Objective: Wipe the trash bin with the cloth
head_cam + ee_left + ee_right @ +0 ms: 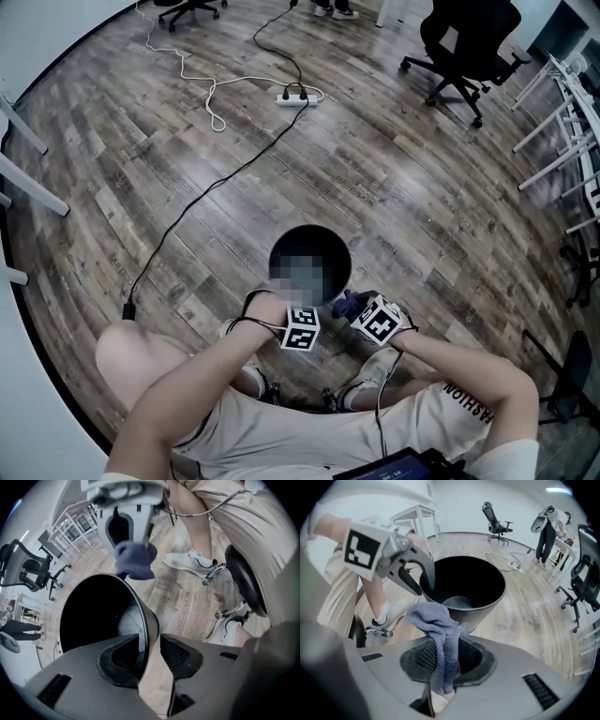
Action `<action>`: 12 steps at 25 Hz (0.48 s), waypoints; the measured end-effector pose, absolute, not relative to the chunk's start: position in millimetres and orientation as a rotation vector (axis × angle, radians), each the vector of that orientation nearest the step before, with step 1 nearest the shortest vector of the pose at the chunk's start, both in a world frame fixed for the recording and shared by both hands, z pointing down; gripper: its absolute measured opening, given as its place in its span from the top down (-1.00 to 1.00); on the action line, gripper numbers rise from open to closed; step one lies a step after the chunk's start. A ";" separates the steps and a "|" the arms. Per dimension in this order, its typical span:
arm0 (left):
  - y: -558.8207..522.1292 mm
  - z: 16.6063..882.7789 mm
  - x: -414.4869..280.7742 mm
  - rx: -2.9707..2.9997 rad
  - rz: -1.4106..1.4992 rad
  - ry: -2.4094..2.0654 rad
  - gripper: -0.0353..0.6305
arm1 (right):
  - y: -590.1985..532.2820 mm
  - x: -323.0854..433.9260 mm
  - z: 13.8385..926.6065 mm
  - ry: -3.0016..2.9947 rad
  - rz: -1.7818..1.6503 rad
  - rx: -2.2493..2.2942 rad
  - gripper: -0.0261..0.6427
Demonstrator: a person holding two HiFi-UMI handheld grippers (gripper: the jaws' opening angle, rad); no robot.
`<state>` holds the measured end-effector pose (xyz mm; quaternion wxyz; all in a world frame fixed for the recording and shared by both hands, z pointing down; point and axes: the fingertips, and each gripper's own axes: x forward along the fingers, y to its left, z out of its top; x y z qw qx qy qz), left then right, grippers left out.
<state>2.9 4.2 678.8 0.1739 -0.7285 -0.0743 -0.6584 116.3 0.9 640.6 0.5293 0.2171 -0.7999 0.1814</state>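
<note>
Trash bin stands upright on the floor, between the seated person's shoes and right below both hands. I'd guess it sits there so both tongs reach the rim without leaning.

Left tongs point straight down and straddle the near rim, one side inside the bin and one outside. They're spread. The wall runs close along the inner pad, with a clear gap to the outer one, so nothing is clamped. It reads as a bracing position to stop the bin sliding under wiping pressure. As it stands, the bin rests on its own weight.

Right tongs are pressed together on the cloth, blue-grey knit, pinched mid-fold. A bunched wad sticks out past the tips, and that's the working face: fabric would meet the plastic before the pads do. The cloth sits just above and outside the near rim, next to the left tongs. From the left gripper view it looks clear of the bin, not touching.

Contents: the bin has a black inside and a pale bare bottom in the right gripper view, with no liner or rubbish that I can make out. The centre of the head view is masked, so there's no check from there.

The light bin could tip or skate if it's wiped one-handed near the rim.
</note>
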 end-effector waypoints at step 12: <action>-1.5 682.4 -0.9 -2.029 -1.891 -0.163 0.63 | 6.3 89.7 625.2 -1.948 0.451 0.580 0.72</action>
